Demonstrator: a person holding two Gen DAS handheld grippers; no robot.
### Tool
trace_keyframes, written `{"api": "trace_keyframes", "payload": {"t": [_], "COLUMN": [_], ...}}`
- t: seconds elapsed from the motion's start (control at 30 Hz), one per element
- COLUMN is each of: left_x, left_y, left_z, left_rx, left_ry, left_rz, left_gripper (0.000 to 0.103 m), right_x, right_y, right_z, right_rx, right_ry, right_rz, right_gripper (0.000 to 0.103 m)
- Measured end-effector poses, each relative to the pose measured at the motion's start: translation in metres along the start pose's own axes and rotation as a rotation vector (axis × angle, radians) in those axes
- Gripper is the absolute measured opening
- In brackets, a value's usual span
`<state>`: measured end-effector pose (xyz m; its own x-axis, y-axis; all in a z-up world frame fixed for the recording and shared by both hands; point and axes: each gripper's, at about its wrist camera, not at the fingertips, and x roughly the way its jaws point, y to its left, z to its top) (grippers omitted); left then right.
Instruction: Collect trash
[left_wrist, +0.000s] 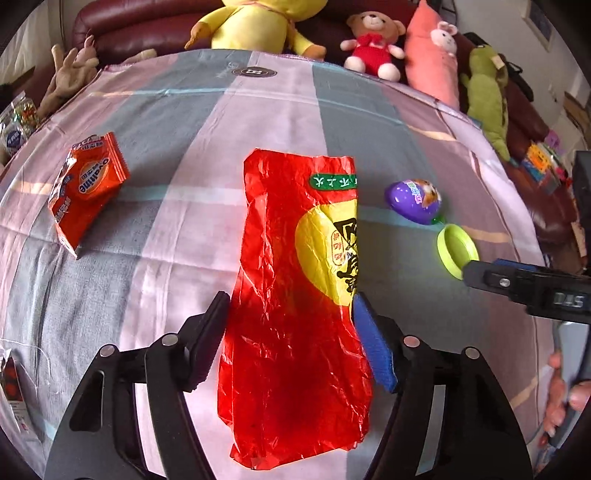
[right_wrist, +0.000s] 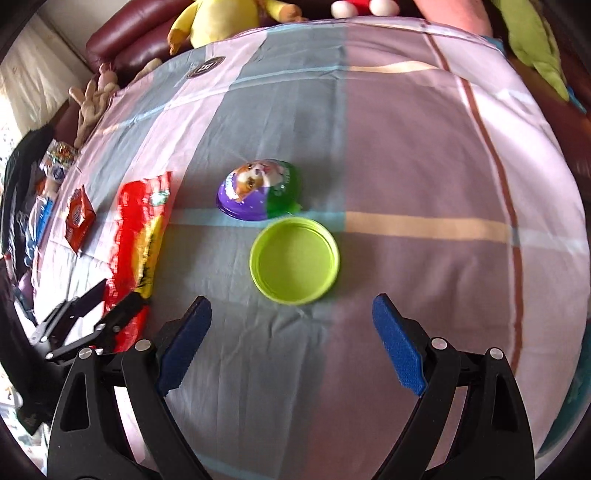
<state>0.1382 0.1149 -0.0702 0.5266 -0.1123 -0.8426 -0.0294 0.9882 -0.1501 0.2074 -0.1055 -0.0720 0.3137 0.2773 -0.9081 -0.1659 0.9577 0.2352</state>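
An orange packet (left_wrist: 86, 192) and purple egg (right_wrist: 258, 190) are lying nearby as the left gripper (left_wrist: 290, 321) is straddling the red wrapper (left_wrist: 295, 295), pads apparently touching, and the right gripper (right_wrist: 291, 332) is hovering spread before the green lid (right_wrist: 294, 260).

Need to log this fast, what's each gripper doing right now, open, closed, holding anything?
Left gripper: open, jaws straddling the red wrapper, not yet clamped.
Right gripper: open, empty, the green lid just ahead.

Plush toys (left_wrist: 373, 40) along maroon sofa (left_wrist: 122, 29)
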Motion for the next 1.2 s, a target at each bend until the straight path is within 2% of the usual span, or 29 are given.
{"api": "trace_keyframes", "payload": {"t": [0.1,0.2,0.23,0.27,0.3,0.33,0.37,0.43,0.6,0.8,0.87,1.1,1.2], "left_x": [0.0,0.002,0.002,0.002,0.002,0.0,-0.001,-0.004,-0.009,-0.004,-0.011,-0.039,-0.045], "left_y": [0.001,-0.006,-0.008,-0.01,-0.01,-0.01,-0.008,-0.004,-0.003,-0.012,-0.017,-0.047,-0.058], "left_z": [0.0,-0.002,-0.002,-0.003,-0.003,-0.003,-0.002,-0.001,-0.001,-0.006,-0.006,-0.007,-0.007], "left_rx": [0.007,0.034,0.042,0.048,0.048,0.041,0.03,0.001,-0.018,-0.016,-0.024,0.047,0.058], "left_ry": [0.0,-0.007,-0.01,-0.014,-0.019,-0.026,-0.028,-0.029,-0.03,0.007,-0.009,-0.083,-0.082], "left_rz": [0.001,0.029,0.036,0.04,0.036,0.034,0.027,0.013,-0.001,-0.036,-0.062,-0.048,-0.084], "left_gripper": [0.07,0.071,0.071,0.071,0.063,0.053,0.048,0.017,0.017,0.017,0.015,0.009,0.006], "right_x": [0.009,0.016,0.017,0.019,0.018,0.018,0.017,0.014,0.0,-0.015,-0.022,-0.051,-0.062], "right_y": [0.006,0.013,0.014,0.015,0.016,0.016,0.015,0.01,-0.005,-0.018,-0.021,-0.041,-0.048], "right_z": [0.004,0.006,0.006,0.006,0.005,0.005,0.004,0.004,-0.004,-0.018,-0.023,-0.037,-0.043], "right_rx": [-0.032,-0.079,-0.089,-0.1,-0.122,-0.129,-0.125,-0.104,-0.042,0.01,0.015,0.06,0.074], "right_ry": [-0.004,-0.016,-0.018,-0.02,-0.046,-0.046,-0.044,-0.035,-0.029,-0.023,-0.033,-0.076,-0.094], "right_rz": [-0.03,-0.065,-0.07,-0.078,-0.114,-0.114,-0.105,-0.075,-0.007,0.044,0.051,0.091,0.102], "right_gripper": [0.085,0.079,0.074,0.064,0.055,0.053,0.053,0.053,0.053,0.053,0.053,0.053,0.053]}}
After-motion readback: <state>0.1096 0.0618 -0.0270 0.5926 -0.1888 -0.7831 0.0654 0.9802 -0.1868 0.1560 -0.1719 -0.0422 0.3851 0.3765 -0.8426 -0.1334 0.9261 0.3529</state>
